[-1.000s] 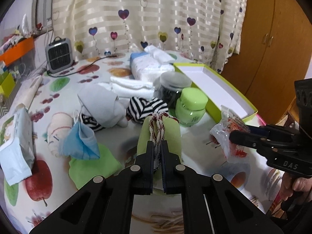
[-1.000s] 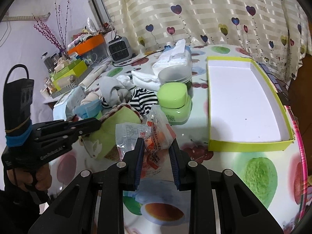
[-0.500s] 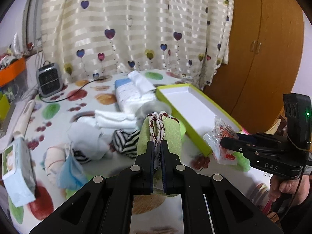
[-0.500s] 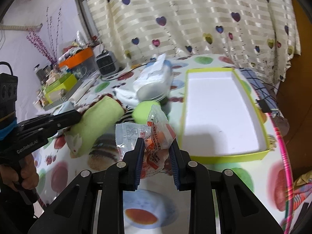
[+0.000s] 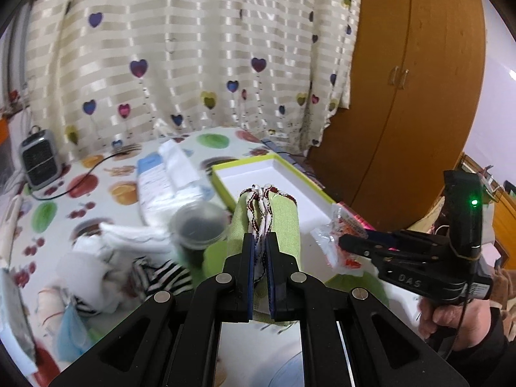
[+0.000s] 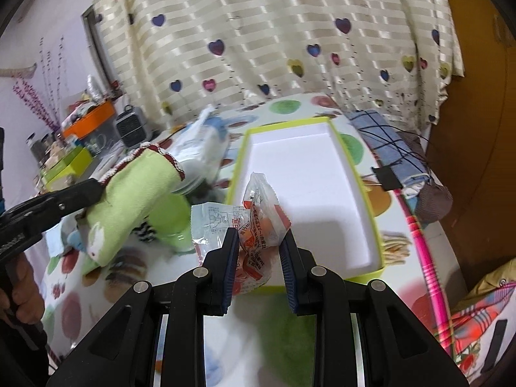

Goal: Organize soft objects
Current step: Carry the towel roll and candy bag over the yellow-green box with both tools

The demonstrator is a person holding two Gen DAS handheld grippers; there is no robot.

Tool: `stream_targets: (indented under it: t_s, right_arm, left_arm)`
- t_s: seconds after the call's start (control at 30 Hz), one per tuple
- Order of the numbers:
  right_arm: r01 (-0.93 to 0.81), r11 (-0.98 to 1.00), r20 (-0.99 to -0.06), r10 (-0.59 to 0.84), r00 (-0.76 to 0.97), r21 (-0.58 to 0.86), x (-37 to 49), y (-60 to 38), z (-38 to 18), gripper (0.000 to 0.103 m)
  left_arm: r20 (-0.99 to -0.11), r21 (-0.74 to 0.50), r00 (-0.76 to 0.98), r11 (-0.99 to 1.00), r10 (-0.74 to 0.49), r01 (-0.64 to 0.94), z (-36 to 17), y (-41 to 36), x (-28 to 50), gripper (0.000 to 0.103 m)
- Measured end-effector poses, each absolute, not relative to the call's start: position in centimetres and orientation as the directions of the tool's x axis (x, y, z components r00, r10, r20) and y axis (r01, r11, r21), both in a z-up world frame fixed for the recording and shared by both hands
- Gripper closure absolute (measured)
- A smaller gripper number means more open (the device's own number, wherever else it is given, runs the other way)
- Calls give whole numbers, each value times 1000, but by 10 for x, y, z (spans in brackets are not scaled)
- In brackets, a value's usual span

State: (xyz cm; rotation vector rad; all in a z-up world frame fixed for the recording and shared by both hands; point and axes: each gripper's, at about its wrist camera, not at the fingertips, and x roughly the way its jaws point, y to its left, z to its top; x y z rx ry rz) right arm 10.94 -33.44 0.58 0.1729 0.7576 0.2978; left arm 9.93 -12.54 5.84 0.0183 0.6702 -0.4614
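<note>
The fingers of the left gripper (image 5: 260, 251) pinch a folded green cloth (image 5: 283, 222) aloft, the right gripper (image 6: 259, 251) clamps crinkly snack packets (image 6: 254, 222), both mid-carry, likely needing lowering into the empty yellow-rimmed tray (image 6: 358, 174) just ahead.

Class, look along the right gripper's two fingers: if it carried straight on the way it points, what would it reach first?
Probably the white floor of the lime-edged box. The right gripper, shut on the snack packet, points over the near rim; depth is unclear, so the rim could come first.
</note>
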Motion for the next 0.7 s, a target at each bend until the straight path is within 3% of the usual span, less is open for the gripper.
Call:
stream_targets:
  t_s: [0.47, 0.7]
  right_arm:
    - [-120, 960, -716, 270, 644, 254, 144, -361, -25, 76]
    - [-111, 968, -754, 244, 609, 224, 150, -363, -36, 76]
  left_arm:
    - [-630, -174, 613, 856, -476, 486, 39, -183, 141, 97]
    - [-689, -204, 558, 862, -463, 464, 6, -207, 166, 97]
